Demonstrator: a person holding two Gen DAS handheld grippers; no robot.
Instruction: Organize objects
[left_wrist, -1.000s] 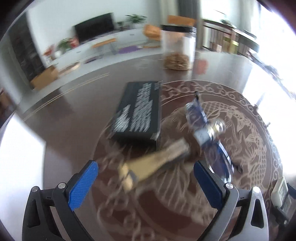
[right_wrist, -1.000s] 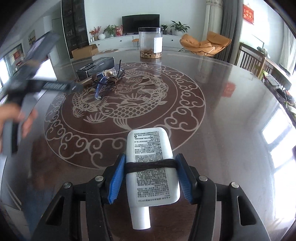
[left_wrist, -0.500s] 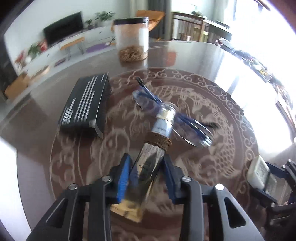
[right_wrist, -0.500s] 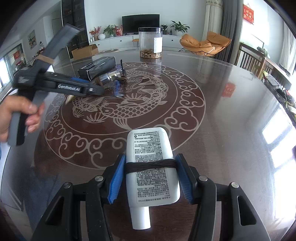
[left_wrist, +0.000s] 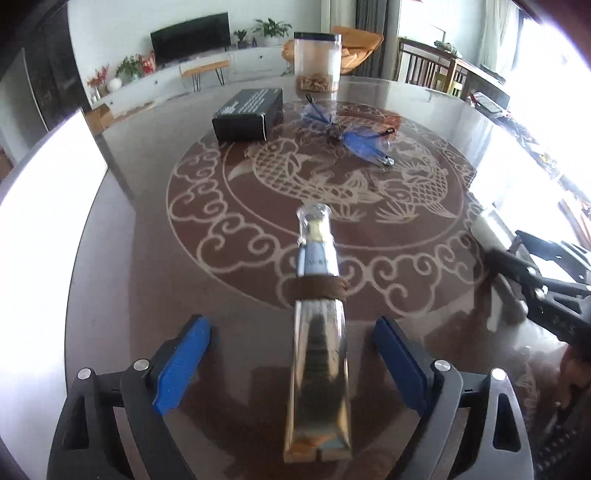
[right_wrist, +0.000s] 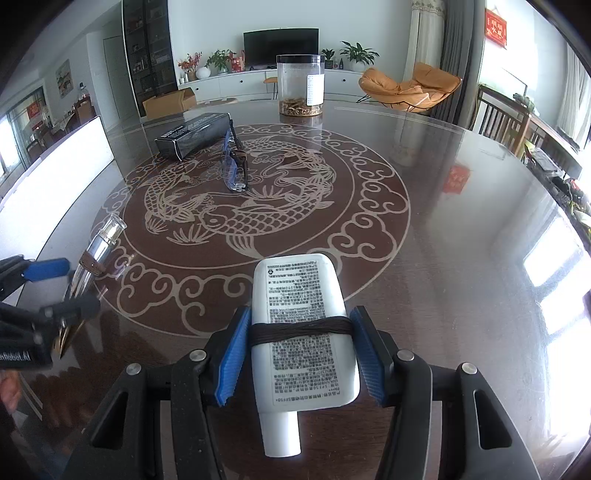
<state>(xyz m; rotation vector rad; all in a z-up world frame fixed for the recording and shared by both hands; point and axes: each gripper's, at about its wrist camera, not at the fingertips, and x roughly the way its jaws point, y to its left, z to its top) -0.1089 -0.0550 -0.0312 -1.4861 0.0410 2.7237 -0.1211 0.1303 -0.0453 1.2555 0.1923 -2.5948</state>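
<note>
A shiny gold tube (left_wrist: 319, 354) with a clear cap and a brown band lies on the table between the wide-open jaws of my left gripper (left_wrist: 291, 354); neither pad touches it. It also shows at the left of the right wrist view (right_wrist: 94, 258), beside the left gripper (right_wrist: 55, 288). My right gripper (right_wrist: 299, 350) is shut on a white tube (right_wrist: 304, 332) wrapped with a black band, cap toward the camera; the white tube (left_wrist: 491, 229) shows at the right edge of the left wrist view. Blue glasses (right_wrist: 232, 166) lie near the table's middle.
A black box (left_wrist: 249, 112) lies at the back left of the round dark table (right_wrist: 461, 258). A clear jar (right_wrist: 301, 85) with a black lid stands at the far edge. The blue glasses (left_wrist: 354, 134) lie right of the box.
My left gripper shut on the gold tube, carried it from beside the glasses to the near left of the table, then opened. The right gripper has not moved.
</note>
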